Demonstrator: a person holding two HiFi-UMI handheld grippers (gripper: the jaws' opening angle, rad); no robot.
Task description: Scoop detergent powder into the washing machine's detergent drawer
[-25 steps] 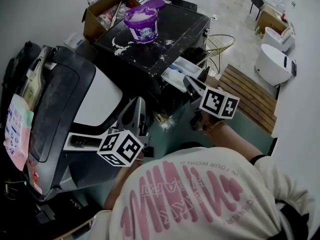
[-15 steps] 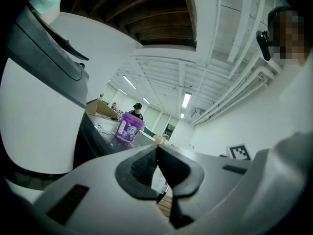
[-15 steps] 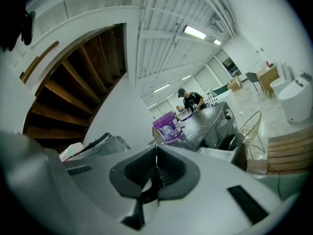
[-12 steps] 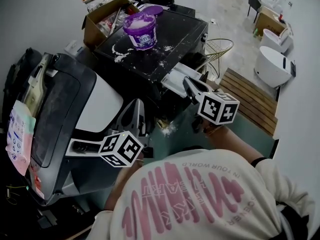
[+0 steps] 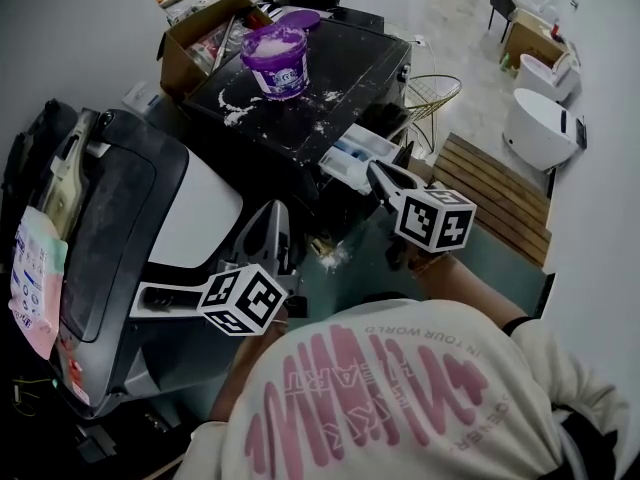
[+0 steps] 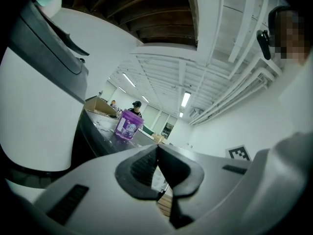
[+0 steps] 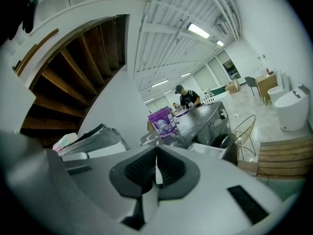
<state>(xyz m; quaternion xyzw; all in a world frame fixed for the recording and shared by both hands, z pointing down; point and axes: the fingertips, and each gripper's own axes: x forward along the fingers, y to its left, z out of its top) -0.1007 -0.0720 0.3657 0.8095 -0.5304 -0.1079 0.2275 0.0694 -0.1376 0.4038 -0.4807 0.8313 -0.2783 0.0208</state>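
A: Item one, the task's thing?

B: Detergent drawer (image 5: 352,158), white, pulled out of the front of the black washing machine (image 5: 335,73), below its top edge.

A: Powder supply?

B: Purple detergent tub (image 5: 277,60), open and heaped with white powder, upright on the machine's top. Its purple lid (image 5: 303,15) lies behind it. Spilled powder (image 5: 232,103) is scattered on the top beside the tub, and a small white patch (image 5: 334,256) lies low in front of the machine.

A: Right gripper (image 7: 156,161)?

B: Clenched. A thin white strip (image 5: 303,408) sits pinched between the pads and runs down below them. It is probably a scoop's handle, though no bowl shows. In the head view its tips are just beside the drawer's front.

A: Left gripper (image 6: 157,153)?

B: Pads pressed together with nothing between them, pointing level. It is held back from the drawer, next to a white appliance with a grey lid (image 5: 120,218).

A: Surroundings?

B: Cardboard box (image 5: 195,43) at the machine's far left corner, wire basket (image 5: 432,96) to its right, and a wooden slatted platform (image 5: 497,196) on the floor. A person (image 7: 187,98) stands at the far end.
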